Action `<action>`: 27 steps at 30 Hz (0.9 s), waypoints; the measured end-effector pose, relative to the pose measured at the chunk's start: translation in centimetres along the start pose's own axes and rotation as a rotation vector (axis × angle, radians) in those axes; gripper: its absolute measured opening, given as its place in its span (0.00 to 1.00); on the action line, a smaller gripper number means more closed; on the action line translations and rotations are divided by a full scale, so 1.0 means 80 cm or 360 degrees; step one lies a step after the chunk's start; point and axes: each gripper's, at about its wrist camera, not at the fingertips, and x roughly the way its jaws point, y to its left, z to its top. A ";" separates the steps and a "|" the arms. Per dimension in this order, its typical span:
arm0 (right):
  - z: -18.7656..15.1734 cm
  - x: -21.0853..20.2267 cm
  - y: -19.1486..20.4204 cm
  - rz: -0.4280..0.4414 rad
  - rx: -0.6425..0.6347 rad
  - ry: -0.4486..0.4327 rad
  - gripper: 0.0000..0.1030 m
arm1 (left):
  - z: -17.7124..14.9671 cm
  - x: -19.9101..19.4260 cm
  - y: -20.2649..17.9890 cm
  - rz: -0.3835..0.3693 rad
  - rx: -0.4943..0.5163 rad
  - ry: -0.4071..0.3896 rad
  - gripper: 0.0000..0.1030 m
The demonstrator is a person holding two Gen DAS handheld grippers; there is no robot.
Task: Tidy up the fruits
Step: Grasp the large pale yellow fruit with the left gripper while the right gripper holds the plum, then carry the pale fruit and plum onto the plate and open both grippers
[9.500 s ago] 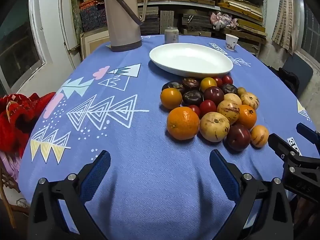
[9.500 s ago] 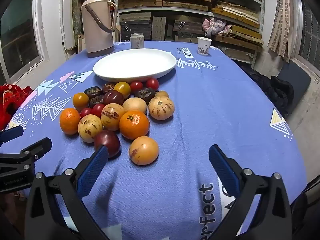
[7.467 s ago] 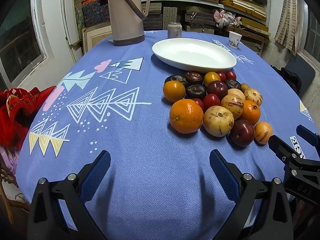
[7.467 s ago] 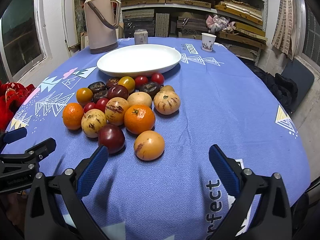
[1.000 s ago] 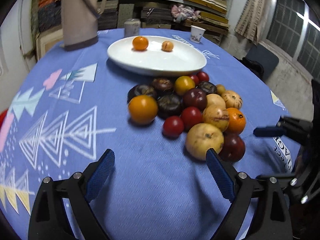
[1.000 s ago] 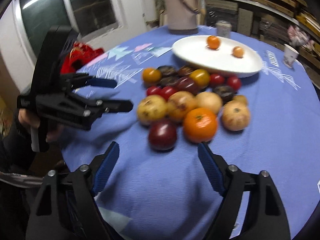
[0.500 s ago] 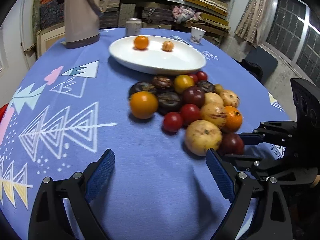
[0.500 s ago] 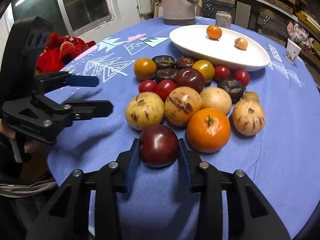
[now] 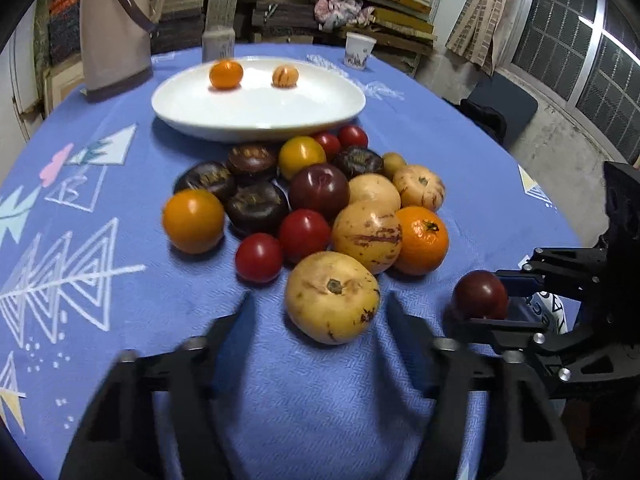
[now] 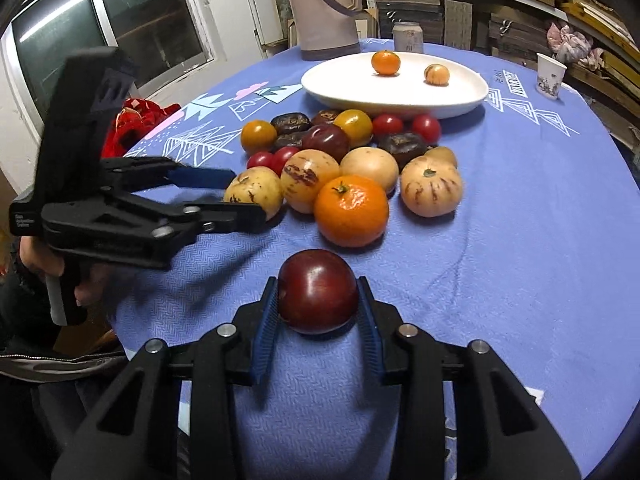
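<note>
The right gripper [image 10: 318, 312] pinches a dark red plum [image 10: 318, 291] lifted near the fruit pile, likely bound for the far white plate [image 10: 394, 98], while the left gripper [image 9: 318, 312], spread wide, closes around a yellow fruit [image 9: 332, 297].

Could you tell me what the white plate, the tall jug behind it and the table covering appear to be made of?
The white plate looks like glazed ceramic or melamine: smooth, glossy, with soft highlights along its rim. The tall jug seems to be matte beige plastic with a darker brown handle and base, like a vacuum flask. The table covering is woven blue cloth: a herringbone weave and slight wrinkles show near the tongs.
</note>
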 end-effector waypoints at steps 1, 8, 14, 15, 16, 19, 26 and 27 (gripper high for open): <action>-0.001 -0.001 -0.001 0.0007 0.0004 -0.0005 0.36 | 0.000 0.001 -0.001 0.0010 0.0000 -0.0004 0.52; 0.000 0.000 -0.003 0.0010 0.0026 -0.0009 0.36 | 0.004 0.001 -0.003 0.0002 -0.0010 -0.0010 0.45; 0.003 -0.006 -0.002 -0.0004 0.0026 -0.0029 0.36 | 0.001 -0.022 -0.001 0.0067 0.0022 -0.0078 0.45; 0.003 -0.008 -0.002 -0.0008 0.0026 -0.0035 0.36 | 0.001 -0.028 0.000 0.0077 0.0031 -0.0094 0.45; 0.004 -0.010 -0.002 -0.0008 0.0026 -0.0039 0.36 | 0.000 -0.032 0.000 0.0085 0.0037 -0.0106 0.45; 0.010 -0.018 -0.003 -0.0008 0.0028 -0.0058 0.36 | 0.002 -0.048 0.003 0.0109 0.0047 -0.0143 0.45; 0.045 -0.051 -0.009 -0.0034 -0.0030 -0.0123 0.36 | 0.020 -0.075 0.009 0.0167 0.0101 -0.0201 0.45; 0.051 -0.054 -0.009 -0.0041 -0.0037 -0.0133 0.36 | 0.023 -0.078 0.010 0.0169 0.0109 -0.0206 0.45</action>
